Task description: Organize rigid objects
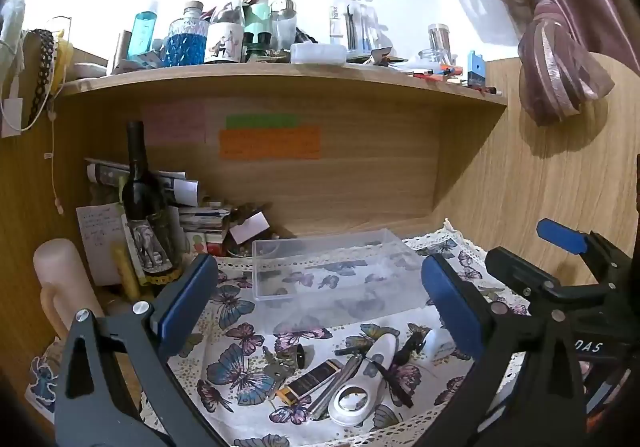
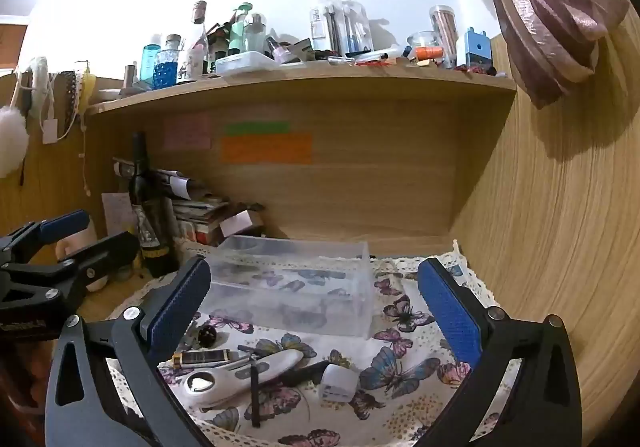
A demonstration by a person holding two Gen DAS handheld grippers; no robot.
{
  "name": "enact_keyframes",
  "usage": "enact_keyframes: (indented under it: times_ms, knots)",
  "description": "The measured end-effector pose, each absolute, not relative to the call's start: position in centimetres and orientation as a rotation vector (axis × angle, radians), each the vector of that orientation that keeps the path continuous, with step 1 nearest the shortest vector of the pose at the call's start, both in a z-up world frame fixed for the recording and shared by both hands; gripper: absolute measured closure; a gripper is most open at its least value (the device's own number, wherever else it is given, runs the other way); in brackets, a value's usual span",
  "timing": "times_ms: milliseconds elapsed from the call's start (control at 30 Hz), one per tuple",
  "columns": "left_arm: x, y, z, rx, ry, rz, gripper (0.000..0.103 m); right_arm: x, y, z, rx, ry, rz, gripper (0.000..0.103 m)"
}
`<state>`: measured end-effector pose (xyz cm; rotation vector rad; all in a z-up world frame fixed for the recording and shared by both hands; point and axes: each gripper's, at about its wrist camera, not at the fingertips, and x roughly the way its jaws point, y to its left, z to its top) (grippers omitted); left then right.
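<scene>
Two grippers hang wide open and empty over the near edge of the butterfly cloth [image 1: 240, 331], with nothing between the pads of either. The left gripper [image 1: 320, 311] has the small things straight ahead and just below it. The right gripper [image 2: 316, 311] sees the same heap low and toward its left finger.

The clear box [image 1: 332, 267] stands empty further back on the cloth, near its far edge, well apart from the heap. The white magnifier [image 2: 240, 375] lies with its long axis slanting from near left to far right, roughly crosswise to the right gripper's reach. Beside it lie a dark lighter [image 2: 204, 358], a thin black stick [image 2: 254, 395] and a white cube [image 2: 338, 383], possibly a charger. The cube lies nearer the right gripper.
</scene>
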<state>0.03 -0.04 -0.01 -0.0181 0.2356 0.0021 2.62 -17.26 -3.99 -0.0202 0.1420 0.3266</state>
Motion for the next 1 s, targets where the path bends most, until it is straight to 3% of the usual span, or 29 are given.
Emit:
enact_keyframes:
  times_ms: [1000]
  knots:
    - [-0.2, -0.88, 0.65, -0.038, 0.23, -0.011, 0.0, 2.54, -17.21, -4.0, -0.029, 0.145, 0.324, 0.0]
